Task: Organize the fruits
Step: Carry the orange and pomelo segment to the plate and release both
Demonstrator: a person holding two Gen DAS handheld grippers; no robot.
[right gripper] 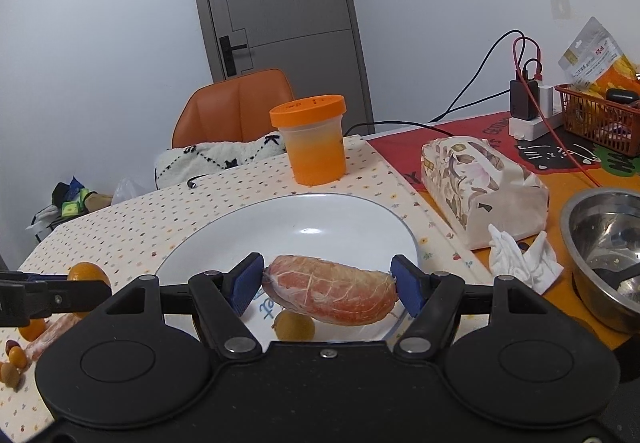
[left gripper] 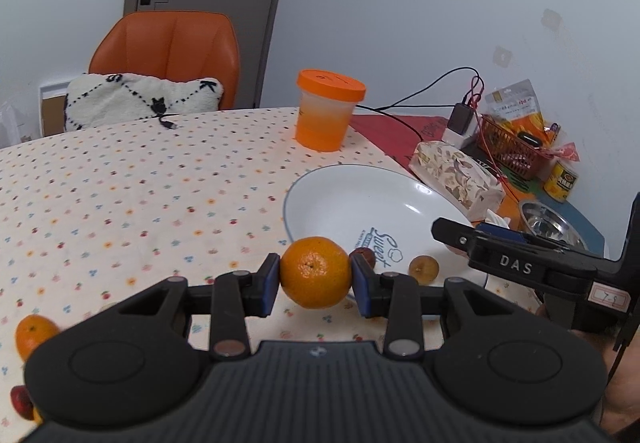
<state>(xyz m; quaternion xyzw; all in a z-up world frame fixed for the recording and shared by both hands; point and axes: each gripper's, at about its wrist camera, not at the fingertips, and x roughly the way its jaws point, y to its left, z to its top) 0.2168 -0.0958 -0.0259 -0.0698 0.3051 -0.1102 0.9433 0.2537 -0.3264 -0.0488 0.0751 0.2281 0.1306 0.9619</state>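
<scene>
Above the bench's spotted cloth, just short of the white plate, the left gripper clamps a whole orange between its blue pads. Over the plate's near rim, the right gripper holds a peeled grapefruit wedge by its two ends. Two small fruits, one brown and one reddish, lie on the plate. Another orange rests near the bench's left edge.
</scene>
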